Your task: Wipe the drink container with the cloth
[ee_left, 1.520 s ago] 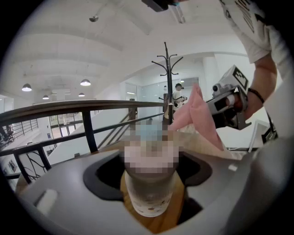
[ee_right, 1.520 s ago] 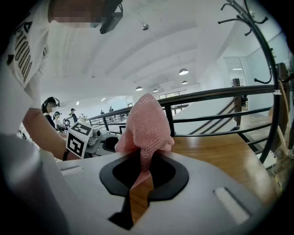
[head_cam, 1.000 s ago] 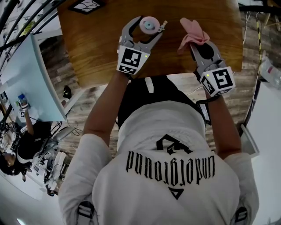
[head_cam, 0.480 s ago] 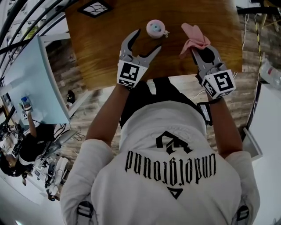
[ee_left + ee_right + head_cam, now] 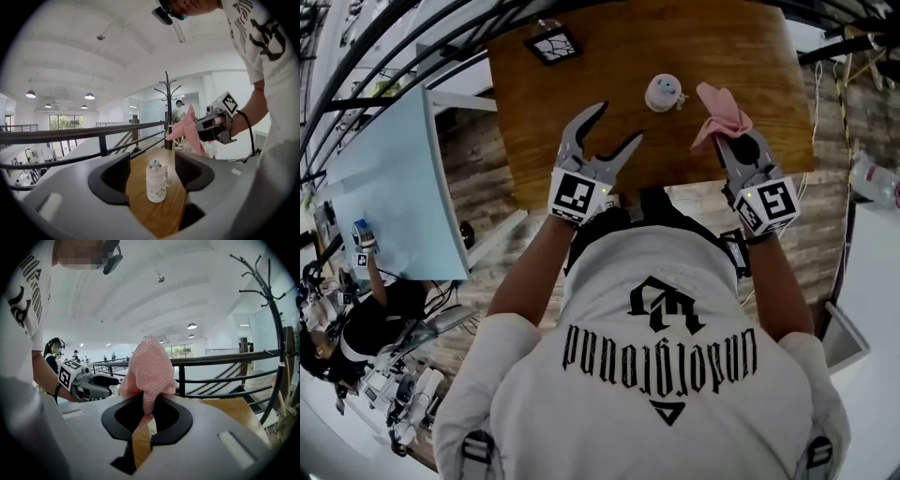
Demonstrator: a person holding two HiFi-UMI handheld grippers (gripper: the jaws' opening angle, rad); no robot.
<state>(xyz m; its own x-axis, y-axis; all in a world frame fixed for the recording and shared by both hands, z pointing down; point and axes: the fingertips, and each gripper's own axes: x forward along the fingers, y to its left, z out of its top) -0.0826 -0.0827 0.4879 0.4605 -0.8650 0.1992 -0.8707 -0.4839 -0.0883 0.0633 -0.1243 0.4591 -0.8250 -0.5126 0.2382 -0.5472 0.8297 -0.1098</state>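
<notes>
- The right gripper (image 5: 737, 142) is clenched on a pink mesh cloth (image 5: 148, 365). Its jaws pinch the lower fold and the rest rises above them as a bunched peak, so a soft, loose wad faces forward, which suits wiping.
- The left gripper (image 5: 619, 124) is released and grasps nothing. Its jaws have just been closing a little, yet they stand wide apart with only air between the pads. The gap looks broad enough to take a bottle's body, probably so that this hand can steady it.
- The small white plastic drink bottle with a pink band and a pale blue cap (image 5: 156, 182) stands upright and alone. In the left gripper view it sits framed in the gap, but beyond the tips and untouched.
- Measured from the bottle, the left gripper is on the person's side and to its left, clearly apart. The cloth is near it on the right, nearer than the gripper that holds it, and not touching.
- The brown wooden table (image 5: 544, 122) carries the bottle. A dark square tile with a white line pattern (image 5: 553, 44) lies well apart from the bottle, toward the far left corner.
- No wiping is happening at this moment, since cloth and bottle have yet to meet. So light a bottle would likely slide or tip under the cloth unless the free jaws hold it first.
</notes>
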